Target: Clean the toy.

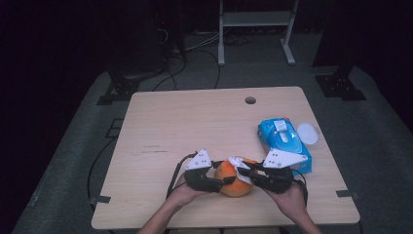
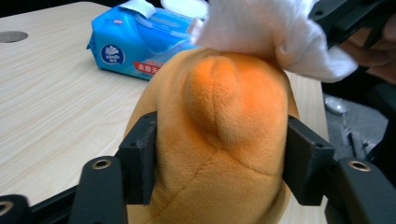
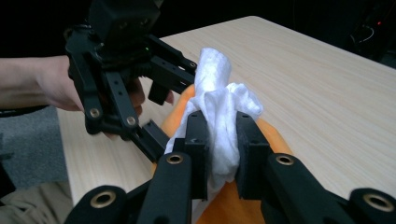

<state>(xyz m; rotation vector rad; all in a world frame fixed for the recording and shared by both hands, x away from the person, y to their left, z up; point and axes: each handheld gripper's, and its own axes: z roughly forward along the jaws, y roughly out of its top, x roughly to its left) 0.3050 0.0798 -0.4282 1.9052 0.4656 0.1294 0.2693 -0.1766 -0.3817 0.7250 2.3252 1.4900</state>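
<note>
An orange plush toy (image 1: 234,184) (image 2: 224,130) rests on the wooden table (image 1: 195,122) near its front edge. My left gripper (image 1: 223,173) (image 2: 219,158) comes in from the left, and its two black pads press into the toy's sides. A crumpled white wipe (image 1: 238,165) (image 3: 219,107) lies against the top of the toy, and my right gripper (image 1: 245,171) (image 3: 222,140) is shut on it from the right. In the left gripper view the wipe (image 2: 266,32) drapes over the toy's upper end. Hands hold both grippers from the near side.
A blue pack of wet wipes (image 1: 284,144) (image 2: 135,42) lies just behind the right gripper, with a round white lid (image 1: 308,132) beside it near the table's right edge. A small round hole (image 1: 250,100) sits at the table's far side.
</note>
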